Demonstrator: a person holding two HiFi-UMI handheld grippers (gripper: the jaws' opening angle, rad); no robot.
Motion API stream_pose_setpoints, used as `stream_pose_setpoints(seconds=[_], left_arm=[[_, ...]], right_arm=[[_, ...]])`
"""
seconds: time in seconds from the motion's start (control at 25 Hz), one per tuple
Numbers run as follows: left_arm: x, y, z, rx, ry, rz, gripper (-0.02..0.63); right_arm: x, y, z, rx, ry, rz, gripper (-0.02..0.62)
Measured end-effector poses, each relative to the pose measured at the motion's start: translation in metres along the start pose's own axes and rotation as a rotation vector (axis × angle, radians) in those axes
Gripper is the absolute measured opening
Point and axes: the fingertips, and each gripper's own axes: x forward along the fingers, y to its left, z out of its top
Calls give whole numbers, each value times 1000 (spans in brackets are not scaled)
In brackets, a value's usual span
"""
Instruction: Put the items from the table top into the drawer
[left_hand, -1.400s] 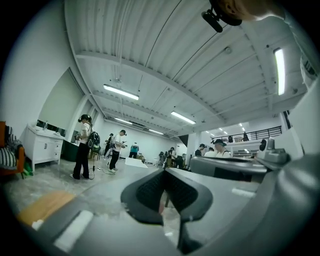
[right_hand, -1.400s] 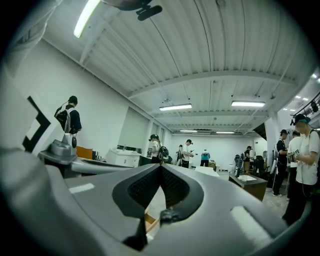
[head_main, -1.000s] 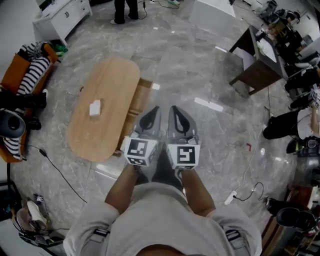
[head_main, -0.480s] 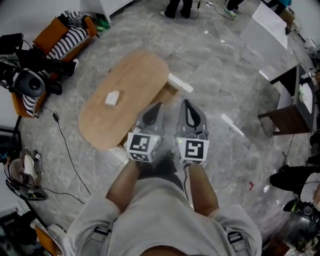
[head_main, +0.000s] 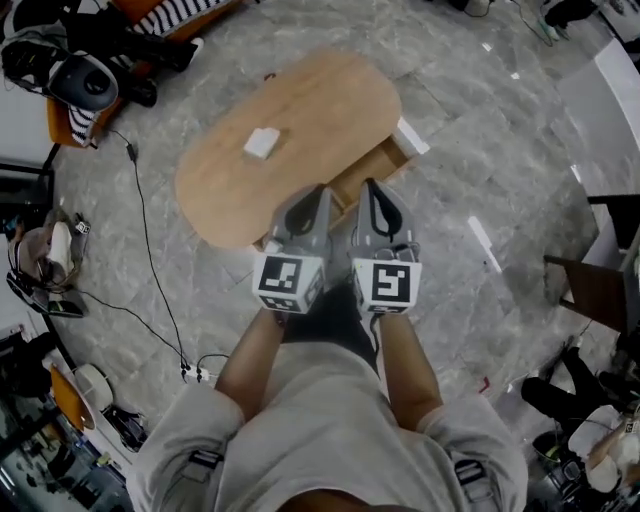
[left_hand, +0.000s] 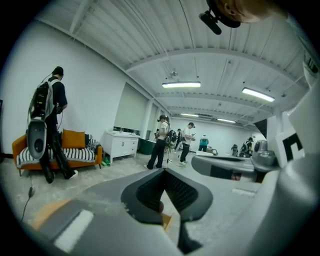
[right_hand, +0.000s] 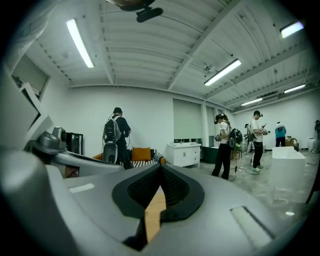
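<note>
Hovering at the near edge of the oval table (head_main: 330, 100), the left gripper (head_main: 319, 192) and right gripper (head_main: 368, 185) sit over its open drawer (head_main: 388, 163), and a white item (head_main: 262, 142) lies on the table top. In the left gripper view, the jaws are pressed together, empty. In the right gripper view, the jaws are likewise closed on nothing.

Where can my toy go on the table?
The table is mostly bare: everywhere around the white block, widest between it and the open drawer. It is crowded only by the left hand-held gripper and right hand-held gripper.

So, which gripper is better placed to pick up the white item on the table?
Left, probably. The white item lies left of the left gripper; the right gripper hangs nearer the open drawer. Both are shut, empty.
</note>
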Motion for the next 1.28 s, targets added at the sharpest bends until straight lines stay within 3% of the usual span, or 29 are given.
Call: stream_pose_setpoints(seconds=[0.44,0.72,0.96,1.12,1.28], left_arm=[[29,145,-61,-101,95,180,20],[65,227,-126,-171,212,264,20],[105,285,-204,-136,344,283,20],[128,320,-234,-112,436,306,20],[144,355,-270,-6,530,334,20]], right_arm=[[132,72,-72,-50,117,224,6],[194,88,-141,-6,234,274,6],[251,102,-223,45,321,309,6],[281,101,-251,69,360,305,6],[300,109,-279,87,393,320,6]])
